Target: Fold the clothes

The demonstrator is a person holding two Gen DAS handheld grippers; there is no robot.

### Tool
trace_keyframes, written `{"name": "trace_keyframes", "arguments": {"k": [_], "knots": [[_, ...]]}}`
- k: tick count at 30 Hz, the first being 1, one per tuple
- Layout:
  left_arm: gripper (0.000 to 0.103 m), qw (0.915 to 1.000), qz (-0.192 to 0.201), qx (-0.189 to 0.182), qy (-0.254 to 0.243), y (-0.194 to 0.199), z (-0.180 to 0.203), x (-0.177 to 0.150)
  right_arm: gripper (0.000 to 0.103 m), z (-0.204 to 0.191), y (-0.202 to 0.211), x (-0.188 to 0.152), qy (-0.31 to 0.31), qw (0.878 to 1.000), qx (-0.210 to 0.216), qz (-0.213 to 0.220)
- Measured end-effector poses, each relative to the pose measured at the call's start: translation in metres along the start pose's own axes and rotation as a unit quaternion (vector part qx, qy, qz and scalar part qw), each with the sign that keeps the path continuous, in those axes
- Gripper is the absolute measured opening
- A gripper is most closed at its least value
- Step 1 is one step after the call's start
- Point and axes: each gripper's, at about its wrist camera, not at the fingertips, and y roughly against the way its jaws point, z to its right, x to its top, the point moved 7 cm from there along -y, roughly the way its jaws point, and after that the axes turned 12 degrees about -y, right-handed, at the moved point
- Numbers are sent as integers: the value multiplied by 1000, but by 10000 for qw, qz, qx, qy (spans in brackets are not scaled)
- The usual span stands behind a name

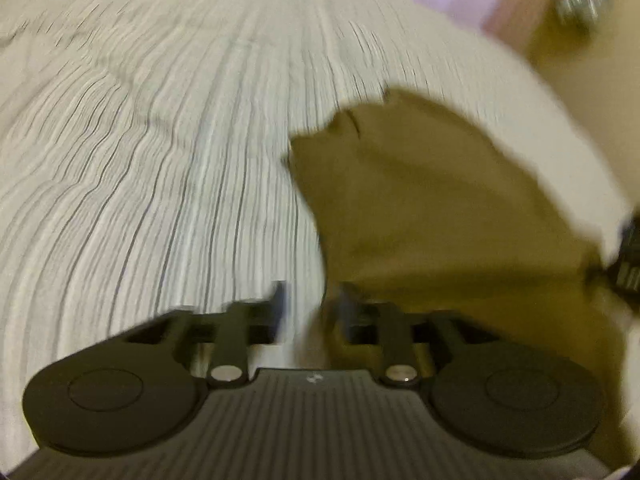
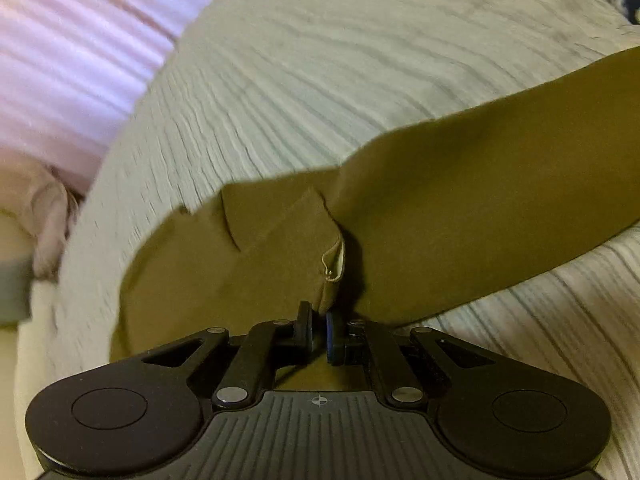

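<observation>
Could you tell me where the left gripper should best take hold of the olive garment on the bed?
Probably the olive garment is best gripped at its free left edge, where it meets the striped bedspread. The open left gripper can slide in low from the left. The right gripper already pinches a bunched edge.

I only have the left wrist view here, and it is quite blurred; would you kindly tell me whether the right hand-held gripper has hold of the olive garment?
Observer: Yes, the right hand-held gripper is shut on a bunched edge of the olive garment.
Operator: Thank you. Is anything showing at that edge?
Observer: A pale inner lining peeks out just above the pinch.
Operator: And where does the cloth run?
Observer: It stretches up to the right across the striped bedspread.
</observation>
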Motion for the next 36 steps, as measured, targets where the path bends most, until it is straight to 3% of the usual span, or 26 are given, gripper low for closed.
{"name": "trace_keyframes", "arguments": {"k": [1,2,3,5,6,9,11,14,17,20,23,27,29,31,32,33,34,36], "knots": [[41,9997,-1,-36,227,0,-4,2,26,0,3,2,-55,9999,65,70],[41,9989,-1,-89,469,-4,-8,6,48,1,5,5,-97,9997,77,200],[41,9972,0,-168,735,-15,-12,10,52,1,7,8,-138,9993,89,327],[35,9929,-7,-280,1153,-34,-18,19,52,2,0,15,-88,9991,104,391],[4,9932,-34,-244,1135,-40,-18,20,51,2,-4,20,-28,9992,94,395],[1,9952,-67,-65,972,-49,-17,23,51,6,-8,20,313,9978,-298,509],[3,9971,-49,134,749,-46,-16,23,52,16,10,27,240,9966,-314,718],[4,9965,-8,764,353,-29,-13,21,52,30,38,38,124,9940,-337,1029],[4,9935,169,990,535,-6,-14,19,52,77,78,55,-738,9897,-242,1203],[4,9933,234,777,820,6,2,18,52,132,116,76,-1607,9750,-158,1527],[4,9938,223,474,980,9,24,20,52,186,149,97,-2349,9523,-65,1949],[4,9940,168,209,1057,2,49,22,51,238,173,121,-3279,9158,555,2251],[4,9940,137,91,1084,-2,60,22,51,249,172,129,-3459,9067,779,2284],[4,9938,107,-28,1111,-5,72,23,51,258,171,136,-3525,9052,867,2210],[4,9936,91,-87,1124,-7,78,23,50,260,176,138,-3477,9079,885,2168],[4,9937,64,-124,1111,-10,82,23,32,262,181,139,-3429,9106,899,2125],[4,9941,35,-121,1077,-12,82,22,22,262,177,140,-3364,9163,815,2013],[7,9942,28,-95,1066,-10,77,21,11,264,170,143,-3245,9257,547,1868]]}}
